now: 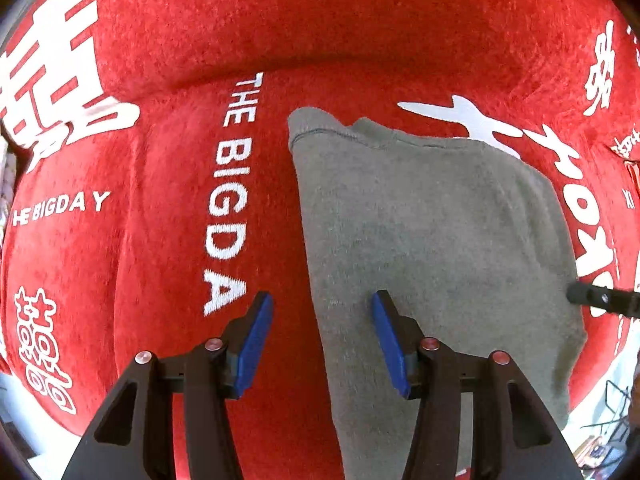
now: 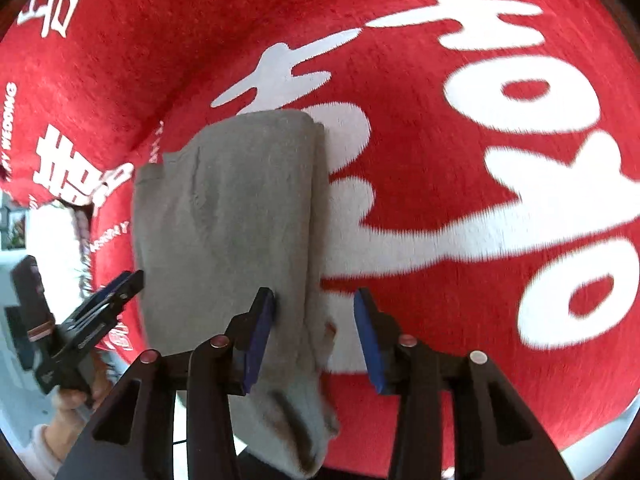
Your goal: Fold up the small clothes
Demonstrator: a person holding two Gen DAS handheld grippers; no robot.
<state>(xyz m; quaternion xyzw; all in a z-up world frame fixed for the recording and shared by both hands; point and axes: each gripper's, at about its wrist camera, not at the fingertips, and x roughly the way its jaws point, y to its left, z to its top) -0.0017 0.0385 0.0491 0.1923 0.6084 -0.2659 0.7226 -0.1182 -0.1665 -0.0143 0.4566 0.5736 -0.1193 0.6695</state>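
A red plush blanket with white lettering [image 1: 360, 32] is spread out. A folded grey fleece garment [image 1: 432, 232] is laid upon it near its edge. The left gripper [image 1: 322, 312] and right gripper [image 2: 314, 308] are held spread, nothing pinched.

The place looked like a home, most likely a bedroom or living room made up for a wedding. Nearly the whole of both views was filled by a plush red blanket [image 1: 360, 32] printed with large white double-happiness characters [image 1: 56, 60] and the words "THE BIGDAY" [image 1: 230, 196]; "WEDDING" [image 2: 10, 116] showed along one edge in the right wrist view. The soft surface bulged and creased like a bed or sofa cover. A folded grey garment [image 1: 432, 240] lay on it. Past the blanket's edge, pale floor [image 1: 596, 412] with a tangle of cables [image 1: 612, 404] and small clutter could be made out, too blurred to identify further.
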